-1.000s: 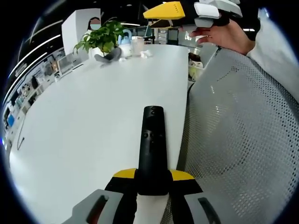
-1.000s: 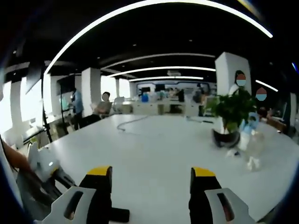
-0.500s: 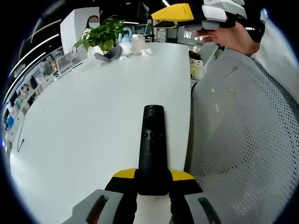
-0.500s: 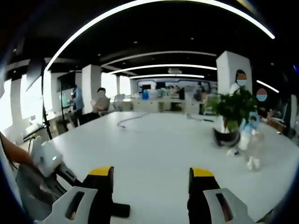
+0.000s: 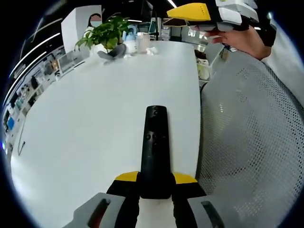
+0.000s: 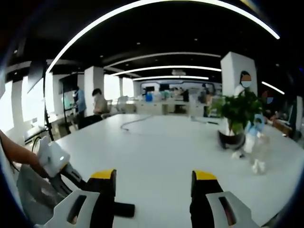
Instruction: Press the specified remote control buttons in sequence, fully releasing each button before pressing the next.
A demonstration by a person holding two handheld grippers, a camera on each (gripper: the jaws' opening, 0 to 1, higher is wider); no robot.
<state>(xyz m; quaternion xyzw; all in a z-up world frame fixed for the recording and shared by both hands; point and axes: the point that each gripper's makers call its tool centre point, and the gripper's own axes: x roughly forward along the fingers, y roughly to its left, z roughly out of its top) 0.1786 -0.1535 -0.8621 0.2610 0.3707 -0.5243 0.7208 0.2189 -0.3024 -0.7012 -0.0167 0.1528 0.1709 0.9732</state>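
Left gripper point(image 5: 154, 187): the jaws are closed on the near end of the black remote control point(image 5: 154, 152), which projects forward from between the yellow-tipped jaws, button face up, above the white table point(image 5: 95, 118) near its right edge. The remote's rear end is hidden between the jaws. Small round buttons are visible at mid-body and near the far tip; their markings cannot be read.

Right gripper point(image 6: 152, 190): the jaws stand wide apart with nothing between them, well above the table point(image 6: 161, 147). In the right gripper view, the tip of the remote point(image 6: 121, 209) shows low and just left of the gap, partly cut off by the left jaw. The left gripper point(image 6: 57, 164) enters from the left edge, with a bare forearm point(image 6: 16, 152) behind it.

In the left gripper view, the right gripper point(image 5: 209, 12) is at the top, held by a hand point(image 5: 244, 40). A grey mesh chair back point(image 5: 251, 142) occupies the right side.

At the far end of the table, a potted plant point(image 5: 107, 33) stands beside a clear bottle point(image 5: 141, 42); the bottle's contents cannot be determined.
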